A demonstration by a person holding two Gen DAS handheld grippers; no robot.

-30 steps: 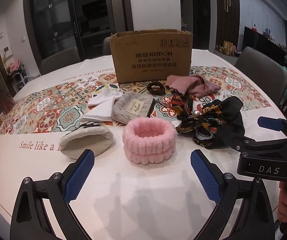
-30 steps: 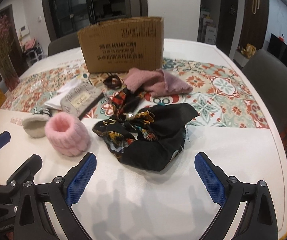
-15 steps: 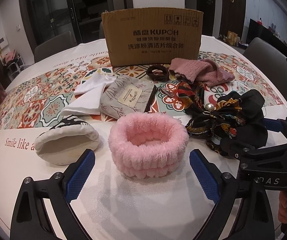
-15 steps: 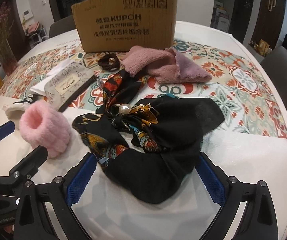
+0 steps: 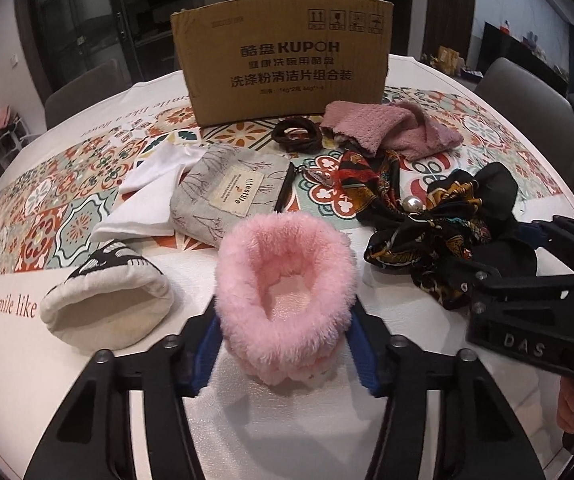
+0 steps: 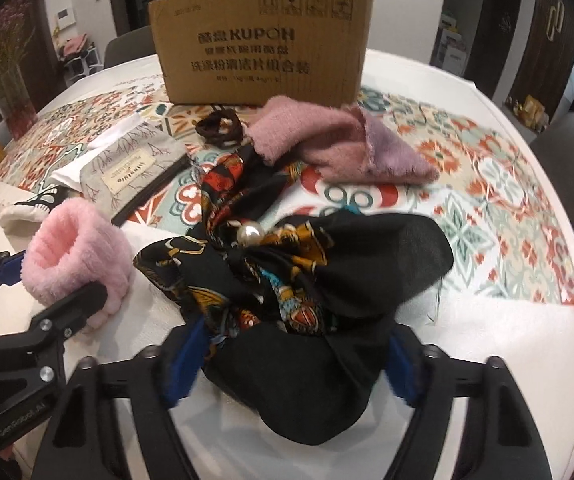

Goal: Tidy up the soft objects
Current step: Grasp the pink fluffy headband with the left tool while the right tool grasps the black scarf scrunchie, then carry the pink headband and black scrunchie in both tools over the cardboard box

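Closing together, the left gripper point(image 5: 285, 344) now squeezes the pink headband point(image 5: 287, 300) while the right gripper point(image 6: 287, 364) clamps the black scarf bundle point(image 6: 299, 300); both look ready for lifting.

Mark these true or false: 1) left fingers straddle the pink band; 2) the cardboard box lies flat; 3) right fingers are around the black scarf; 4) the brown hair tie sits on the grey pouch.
1) True: the left gripper pinches the pink band.
2) False: the cardboard box stands upright.
3) True: the right gripper has closed in on the black scarf.
4) False: the brown hair tie lies on the patterned cloth, apart from the grey pouch.
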